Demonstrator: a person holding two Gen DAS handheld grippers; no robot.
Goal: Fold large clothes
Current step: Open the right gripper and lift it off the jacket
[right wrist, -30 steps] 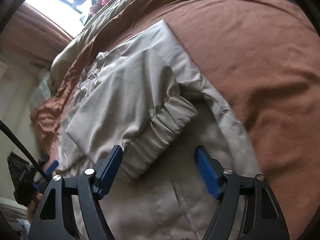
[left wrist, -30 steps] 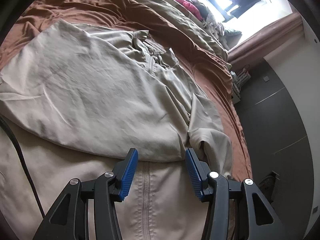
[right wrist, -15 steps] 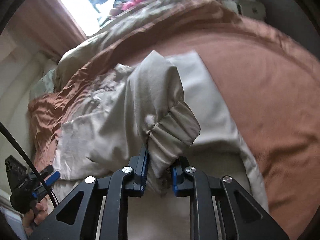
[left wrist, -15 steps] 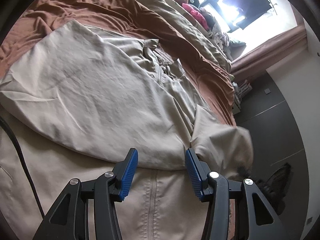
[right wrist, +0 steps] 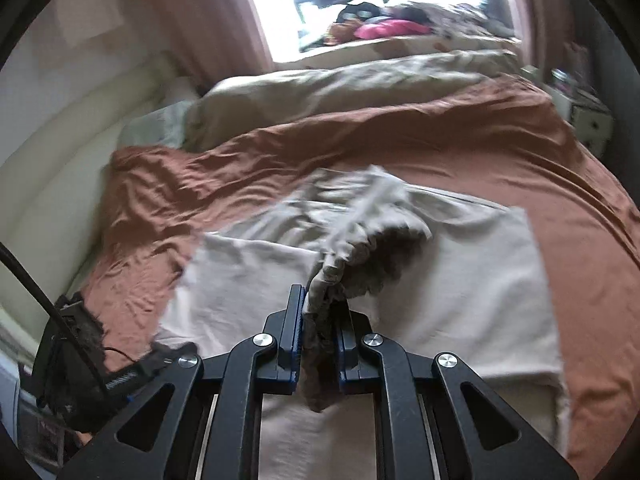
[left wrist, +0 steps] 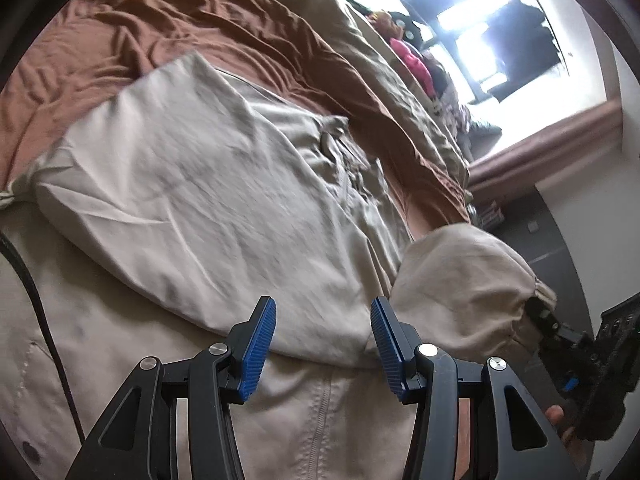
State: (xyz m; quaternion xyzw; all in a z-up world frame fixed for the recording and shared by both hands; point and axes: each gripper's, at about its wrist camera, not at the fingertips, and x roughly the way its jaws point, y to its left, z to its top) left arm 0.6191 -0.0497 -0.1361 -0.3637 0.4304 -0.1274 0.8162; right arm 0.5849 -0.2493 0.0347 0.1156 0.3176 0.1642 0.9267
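Gripping the gathered sleeve cuff (right wrist: 352, 256), the right gripper (right wrist: 318, 344) is clenched on it, lifted above the beige jacket (left wrist: 192, 208).
Jacket is spread on the brown bedsheet (right wrist: 500, 148); the left gripper (left wrist: 322, 340) is held released above the jacket's zipper (left wrist: 320, 420), fingers (left wrist: 260, 344) apart.

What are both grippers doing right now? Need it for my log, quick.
Left gripper: open, holding nothing, above the beige jacket.
Right gripper: shut on the jacket's elastic sleeve cuff, lifted off the bed.
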